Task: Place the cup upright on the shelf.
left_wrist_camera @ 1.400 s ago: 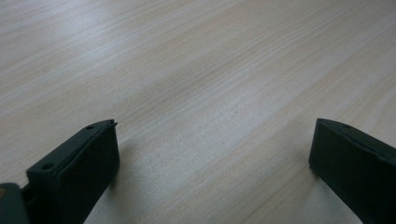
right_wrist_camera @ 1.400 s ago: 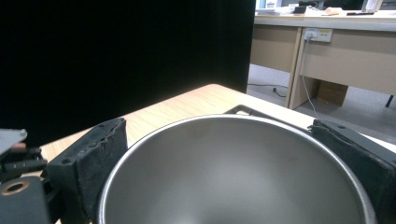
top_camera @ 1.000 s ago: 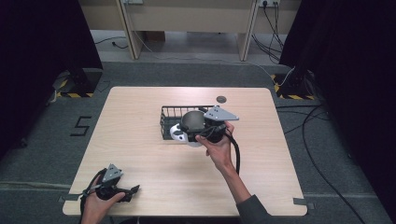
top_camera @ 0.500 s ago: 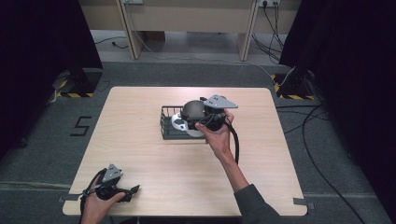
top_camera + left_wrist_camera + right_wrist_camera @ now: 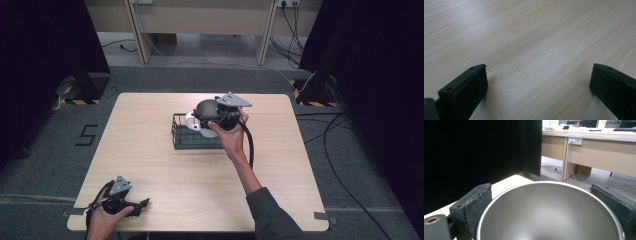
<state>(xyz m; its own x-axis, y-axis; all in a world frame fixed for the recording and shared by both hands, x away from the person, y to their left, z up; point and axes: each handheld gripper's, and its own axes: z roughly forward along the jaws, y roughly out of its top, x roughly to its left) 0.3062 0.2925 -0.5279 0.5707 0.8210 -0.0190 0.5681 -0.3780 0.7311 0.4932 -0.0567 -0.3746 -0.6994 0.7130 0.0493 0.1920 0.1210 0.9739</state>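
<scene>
- The right gripper (image 5: 209,116) is gripping a steel bowl (image 5: 549,212), jaws pressing its sides, lifted above the wire basket (image 5: 186,140) mid-table.
- The left gripper (image 5: 142,203) is resting at the table's (image 5: 150,165) near-left corner, jaws gaping wide, holding nothing.

silver-grey steel bowl (image 5: 549,212), black wire basket (image 5: 192,139), white cup (image 5: 192,121), pale wood-grain table (image 5: 150,165)

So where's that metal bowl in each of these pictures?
High view: the bowl is at centre, above the wire basket.
Right gripper view: the bowl sits low between the jaws.
Left gripper view: not in it.
Shared landmark: the wooden table.
</scene>
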